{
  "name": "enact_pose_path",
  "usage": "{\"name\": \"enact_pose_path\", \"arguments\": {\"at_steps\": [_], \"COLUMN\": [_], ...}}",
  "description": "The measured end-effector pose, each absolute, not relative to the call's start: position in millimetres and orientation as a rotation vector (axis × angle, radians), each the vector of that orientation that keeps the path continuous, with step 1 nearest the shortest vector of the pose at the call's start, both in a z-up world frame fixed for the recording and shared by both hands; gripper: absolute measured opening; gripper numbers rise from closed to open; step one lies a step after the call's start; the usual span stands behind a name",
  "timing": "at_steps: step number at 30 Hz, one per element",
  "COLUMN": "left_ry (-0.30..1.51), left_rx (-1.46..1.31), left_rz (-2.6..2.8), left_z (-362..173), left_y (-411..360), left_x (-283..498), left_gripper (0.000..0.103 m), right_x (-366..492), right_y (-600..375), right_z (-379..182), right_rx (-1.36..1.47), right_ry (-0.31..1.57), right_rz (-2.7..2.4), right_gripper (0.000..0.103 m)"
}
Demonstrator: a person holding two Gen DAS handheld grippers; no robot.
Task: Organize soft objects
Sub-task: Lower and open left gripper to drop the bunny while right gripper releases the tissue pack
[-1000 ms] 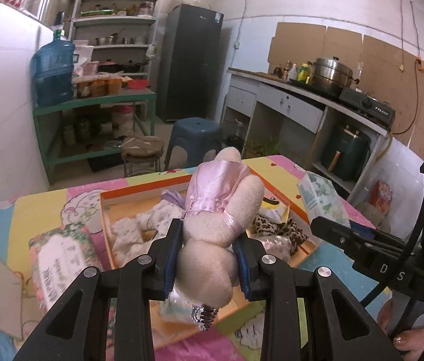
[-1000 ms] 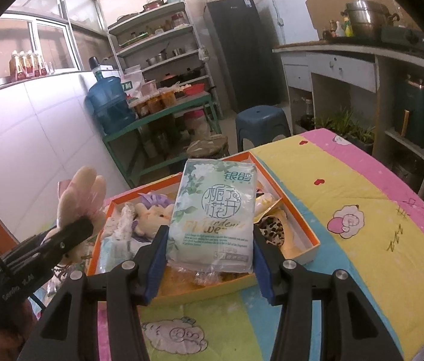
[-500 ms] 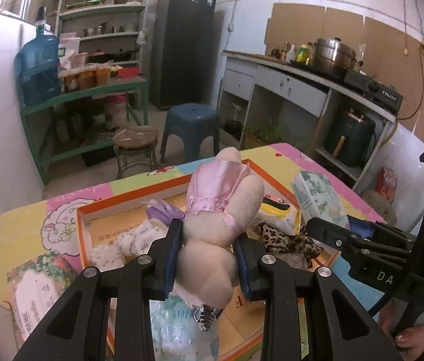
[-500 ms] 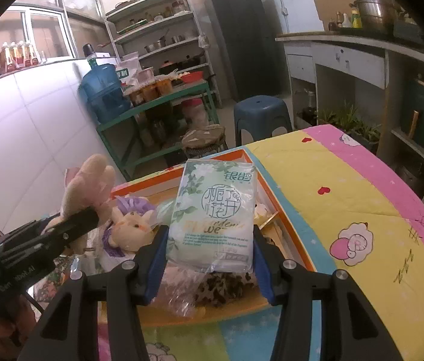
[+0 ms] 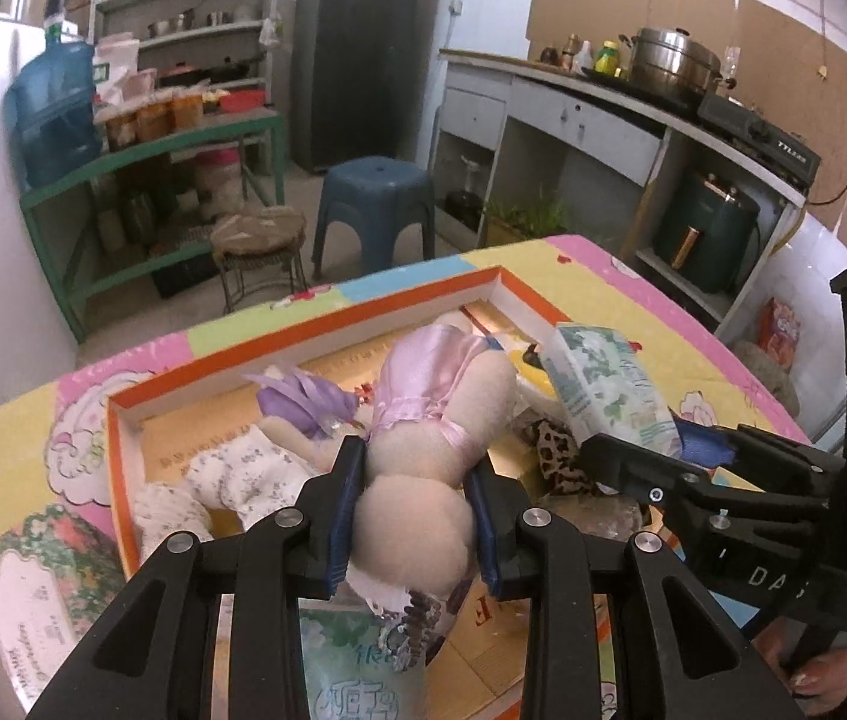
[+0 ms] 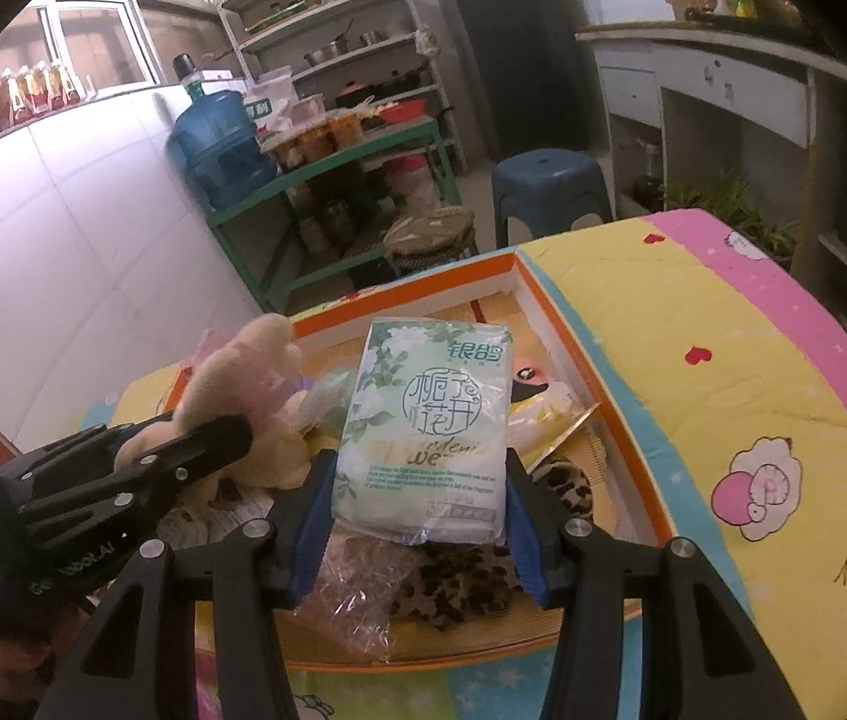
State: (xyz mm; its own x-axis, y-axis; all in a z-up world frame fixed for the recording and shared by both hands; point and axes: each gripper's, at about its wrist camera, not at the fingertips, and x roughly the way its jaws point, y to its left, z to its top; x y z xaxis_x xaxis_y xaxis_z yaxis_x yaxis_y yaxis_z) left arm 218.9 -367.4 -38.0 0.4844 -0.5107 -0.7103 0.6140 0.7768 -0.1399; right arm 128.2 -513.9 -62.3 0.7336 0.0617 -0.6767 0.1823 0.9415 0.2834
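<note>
My left gripper (image 5: 414, 516) is shut on a beige plush toy in a pink satin dress (image 5: 429, 420) and holds it over the orange-rimmed box (image 5: 303, 330). My right gripper (image 6: 417, 480) is shut on a green and white tissue pack (image 6: 429, 420) above the same box (image 6: 549, 306). In the box lie a purple-haired doll (image 5: 303, 402), a floral cloth toy (image 5: 231, 474), a leopard-print item (image 6: 459, 576), a yellow duck toy (image 6: 537, 396) and crinkled plastic wrap (image 6: 351, 594). The right gripper with its pack (image 5: 609, 396) also shows in the left wrist view, and the plush (image 6: 237, 384) in the right.
The box sits on a table with a colourful cartoon cloth (image 6: 723, 408). Another floral tissue pack (image 5: 39, 576) lies left of the box, one more (image 5: 363, 672) under my left gripper. Beyond the table stand a blue stool (image 5: 375, 204), a small round stool (image 5: 258, 240) and green shelves (image 5: 153, 180).
Both grippers have moved forward and lower over the box with their loads; the box now looks closer and larger in both views. The grips have not changed.
</note>
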Motion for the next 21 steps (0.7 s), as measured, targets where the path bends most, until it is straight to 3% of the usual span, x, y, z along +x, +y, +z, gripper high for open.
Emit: {"name": "enact_pose_path", "arguments": {"at_steps": [14,17,21], "left_ry": [0.853,0.859,0.850], "left_rx": [0.086,0.081,0.080], "left_rz": [-0.709,-0.711,-0.717], "left_z": [-53.6,-53.5,-51.9], "left_y": [-365.0,-363.5,-363.6], "left_x": [224.2,225.2,221.5], "left_gripper": [0.035,0.042,0.059], "right_x": [134.5,133.6,127.5], "right_y": [-518.3,-520.6,-523.1], "right_z": [-76.0,-77.4,-76.0], "right_rx": [0.373,0.384,0.380], "right_ry": [0.786,0.785,0.764], "right_rz": [-0.050,-0.053,-0.066], "right_gripper": [0.055,0.059,0.059]}}
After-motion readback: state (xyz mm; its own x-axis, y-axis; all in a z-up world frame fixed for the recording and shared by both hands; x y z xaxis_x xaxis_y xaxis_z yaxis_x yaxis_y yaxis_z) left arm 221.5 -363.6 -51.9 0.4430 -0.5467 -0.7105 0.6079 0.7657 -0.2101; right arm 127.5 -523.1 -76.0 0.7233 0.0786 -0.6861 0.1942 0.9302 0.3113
